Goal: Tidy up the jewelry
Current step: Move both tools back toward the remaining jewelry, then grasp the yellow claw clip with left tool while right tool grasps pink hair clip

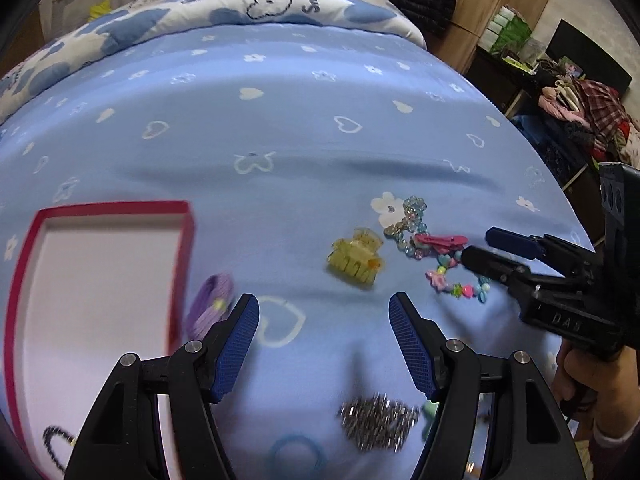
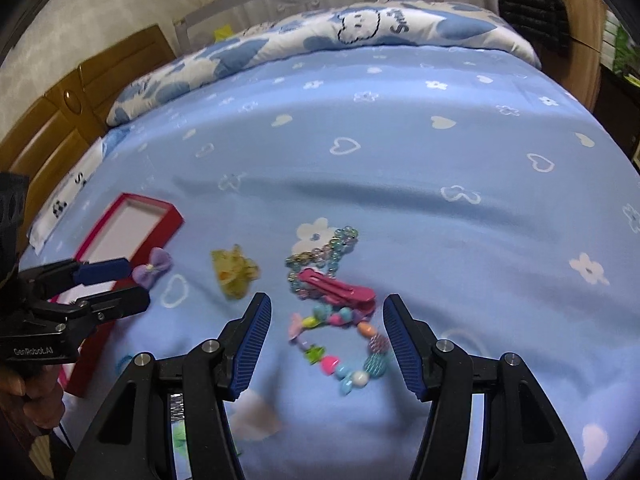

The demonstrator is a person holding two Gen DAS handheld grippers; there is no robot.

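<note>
A red box point(image 1: 100, 264) with a white inside lies on the blue bedsheet at my left; a dark beaded piece point(image 1: 56, 440) lies in it. My left gripper point(image 1: 324, 320) is open and empty above the sheet. A purple bow point(image 1: 212, 304) sits by the box, a yellow claw clip point(image 1: 356, 260) ahead. My right gripper point(image 2: 326, 320) is open over a colourful bead bracelet point(image 2: 344, 344), just behind a pink hair clip point(image 2: 336, 288) and a blue bead bracelet point(image 2: 324, 256). The box point(image 2: 132, 232) also shows in the right wrist view.
A silver chain heap point(image 1: 376, 420) and a blue hair ring point(image 1: 296, 456) lie near my left gripper. A blue and white quilt point(image 2: 360, 28) is at the far side of the bed. The bed edge and cluttered furniture point(image 1: 568, 96) are at the right.
</note>
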